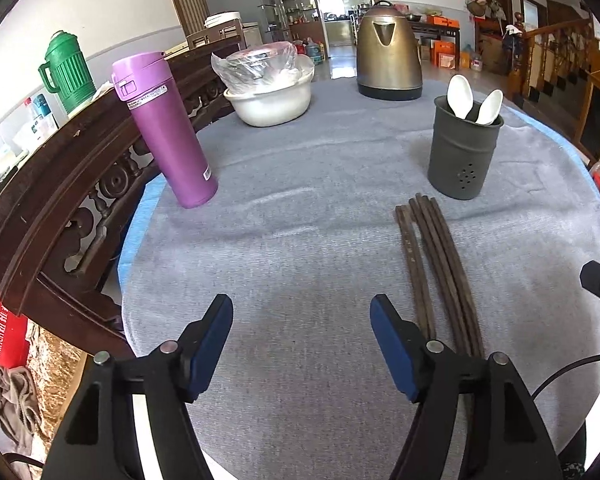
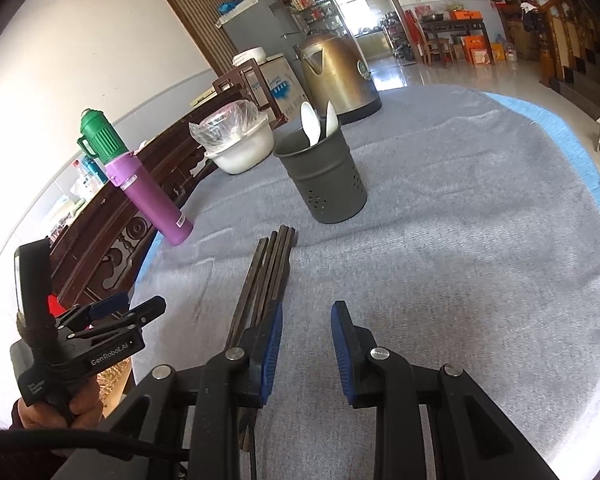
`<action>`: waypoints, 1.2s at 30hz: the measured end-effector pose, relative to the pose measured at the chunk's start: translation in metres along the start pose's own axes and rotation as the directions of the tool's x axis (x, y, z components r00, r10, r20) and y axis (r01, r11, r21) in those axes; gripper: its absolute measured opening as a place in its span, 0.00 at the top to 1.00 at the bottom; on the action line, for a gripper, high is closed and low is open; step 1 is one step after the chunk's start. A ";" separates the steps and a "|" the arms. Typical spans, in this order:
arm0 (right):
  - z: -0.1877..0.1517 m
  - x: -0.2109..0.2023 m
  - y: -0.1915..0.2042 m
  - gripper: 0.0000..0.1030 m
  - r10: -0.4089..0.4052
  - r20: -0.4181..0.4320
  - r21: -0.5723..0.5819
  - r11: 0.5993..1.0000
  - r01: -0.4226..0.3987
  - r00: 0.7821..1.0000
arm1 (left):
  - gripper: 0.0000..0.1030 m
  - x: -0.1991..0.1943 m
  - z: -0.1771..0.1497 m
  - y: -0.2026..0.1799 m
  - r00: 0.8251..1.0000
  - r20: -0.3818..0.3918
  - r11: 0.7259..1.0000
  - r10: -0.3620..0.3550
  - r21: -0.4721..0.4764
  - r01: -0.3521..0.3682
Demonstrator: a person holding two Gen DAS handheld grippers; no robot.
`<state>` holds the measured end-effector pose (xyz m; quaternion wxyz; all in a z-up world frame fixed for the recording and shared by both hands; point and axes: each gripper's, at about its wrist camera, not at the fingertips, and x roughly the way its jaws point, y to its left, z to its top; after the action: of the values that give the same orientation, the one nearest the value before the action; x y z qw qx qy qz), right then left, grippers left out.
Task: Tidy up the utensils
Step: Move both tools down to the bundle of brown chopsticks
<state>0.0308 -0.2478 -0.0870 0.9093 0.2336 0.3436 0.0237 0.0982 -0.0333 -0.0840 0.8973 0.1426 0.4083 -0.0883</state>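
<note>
A bench (image 1: pixel 300 240) draped in grey cloth is filling both views. Dark chopsticks (image 1: pixel 440 264) are lying bundled on it, a grey holder (image 1: pixel 464 152) with white spoons (image 1: pixel 462 96) standing just beyond at 12 o'clock. The left tongs (image 1: pixel 302 348) are being held spread at the bundle's 9 o'clock; the right tongs (image 2: pixel 306 344) are being held spread, empty, at its 3 o'clock.

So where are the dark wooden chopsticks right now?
The dark wooden chopsticks lie bundled on the grey tablecloth, just in front of the dark grey utensil holder with two white spoons, between both open grippers.
</note>
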 end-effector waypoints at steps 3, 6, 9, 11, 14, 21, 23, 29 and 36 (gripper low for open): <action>0.002 0.005 -0.001 0.73 0.004 -0.009 0.006 1.000 -0.004 1.000 | 0.29 0.004 0.000 0.000 1.000 -0.008 1.000 0.017 0.003 -0.017; 0.003 0.011 -0.002 0.73 0.006 -0.025 0.015 1.000 -0.005 1.000 | 0.29 0.009 -0.001 -0.001 0.999 -0.021 0.999 0.036 0.011 -0.036; 0.002 0.017 -0.003 0.73 0.002 -0.045 0.022 1.000 -0.001 0.999 | 0.28 0.014 -0.004 -0.002 0.998 -0.040 0.999 0.047 0.019 -0.046; 0.002 0.020 -0.003 0.73 0.006 -0.054 0.026 1.000 -0.004 0.999 | 0.28 0.019 -0.005 -0.003 0.997 -0.060 0.998 0.050 0.029 -0.048; 0.001 0.024 -0.003 0.73 0.008 -0.065 0.026 1.000 -0.007 0.998 | 0.28 0.025 -0.008 -0.009 0.995 -0.084 0.997 0.054 0.052 -0.050; 0.003 0.033 -0.008 0.73 0.018 -0.079 0.045 0.999 -0.014 0.997 | 0.28 0.030 -0.008 -0.027 0.994 -0.099 0.994 0.045 0.107 -0.034; 0.005 0.035 -0.011 0.73 0.017 -0.081 0.052 0.999 -0.013 0.997 | 0.28 0.030 -0.006 -0.032 0.994 -0.099 0.992 0.043 0.120 -0.031; 0.009 0.038 -0.020 0.73 0.013 -0.087 0.070 0.998 -0.007 0.996 | 0.28 0.033 0.001 -0.046 0.994 -0.109 0.989 0.026 0.145 -0.010; 0.016 0.041 -0.038 0.73 0.008 -0.081 0.105 0.994 0.001 0.997 | 0.28 0.031 0.012 -0.068 0.995 -0.102 0.980 0.010 0.200 0.010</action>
<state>0.0674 -0.2798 -0.1183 0.8810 0.2806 0.3806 0.0165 0.1084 -0.1032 -0.1128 0.8561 0.2368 0.4430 -0.1215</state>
